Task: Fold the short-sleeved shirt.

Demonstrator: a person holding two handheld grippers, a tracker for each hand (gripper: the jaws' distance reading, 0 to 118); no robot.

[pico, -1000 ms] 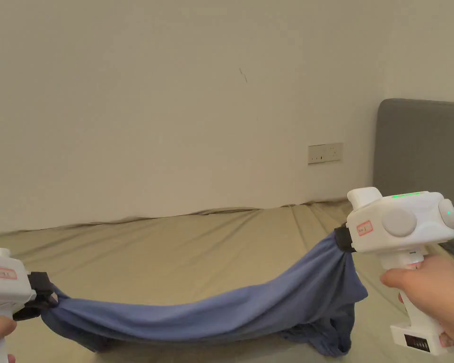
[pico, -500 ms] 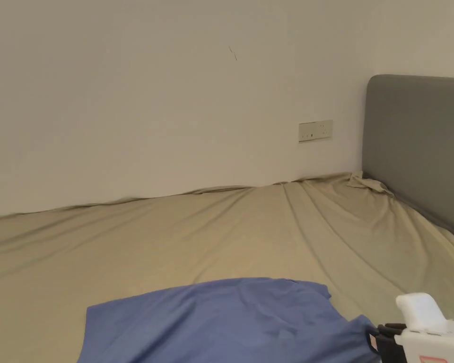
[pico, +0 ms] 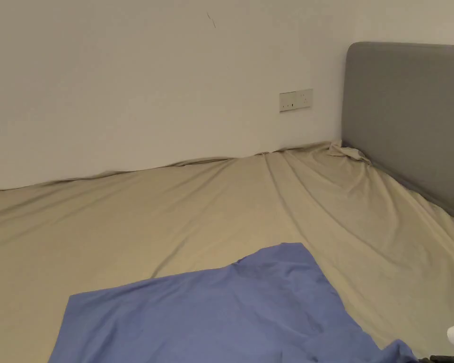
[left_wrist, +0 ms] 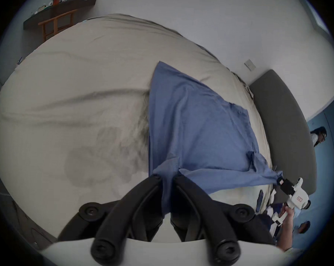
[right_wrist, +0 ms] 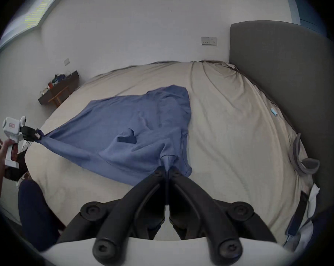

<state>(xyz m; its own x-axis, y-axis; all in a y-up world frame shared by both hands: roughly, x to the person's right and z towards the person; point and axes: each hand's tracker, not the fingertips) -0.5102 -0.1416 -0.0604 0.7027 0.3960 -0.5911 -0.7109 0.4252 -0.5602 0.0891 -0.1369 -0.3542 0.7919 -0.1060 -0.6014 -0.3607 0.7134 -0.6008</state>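
head view's bottom edge cuts off the shirt (pico: 212,316).

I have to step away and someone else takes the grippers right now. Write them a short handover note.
Left gripper: shut on one near corner of the blue shirt.
Right gripper: shut on the other near corner.
Shirt: mostly spread on the beige bed sheet, far part lying flat, near edge held between the two grippers, some bunching near the right gripper.
Done: shirt laid out on the bed.
Left: release, smooth the wrinkles, fold in the sleeves and sides, then fold it over.
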